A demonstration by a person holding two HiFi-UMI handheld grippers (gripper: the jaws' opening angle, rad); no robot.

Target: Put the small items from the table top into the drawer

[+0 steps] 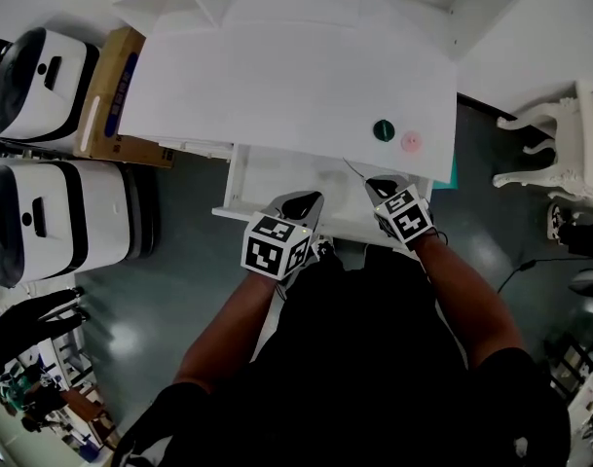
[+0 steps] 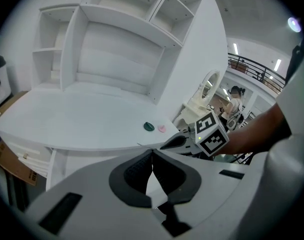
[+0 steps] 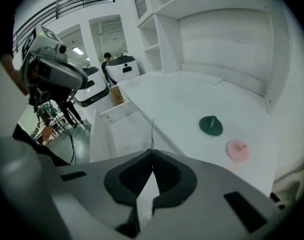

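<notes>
On the white desk top (image 1: pixel 277 76) lie a dark green disc with a knob (image 1: pixel 384 130) (image 3: pixel 211 125) (image 2: pixel 149 126) and a pink one (image 1: pixel 410 143) (image 3: pixel 237 149) (image 2: pixel 161 129), near the front right corner. Below the front edge the white drawer (image 1: pixel 277 178) (image 3: pixel 124 129) stands pulled out. My right gripper (image 1: pixel 374 184) (image 3: pixel 152 152) is over the drawer's right end, shut on a thin wire-like pin (image 3: pixel 152 131) that sticks out past its tips. My left gripper (image 1: pixel 311 198) (image 2: pixel 152 154) hovers shut over the drawer front, with nothing in it.
A white shelf unit (image 2: pixel 117 44) rises at the back of the desk. Two white machines (image 1: pixel 43 76) (image 1: pixel 53 217) and a cardboard box (image 1: pixel 111 95) stand to the left. An ornate white chair (image 1: pixel 559 144) is at the right.
</notes>
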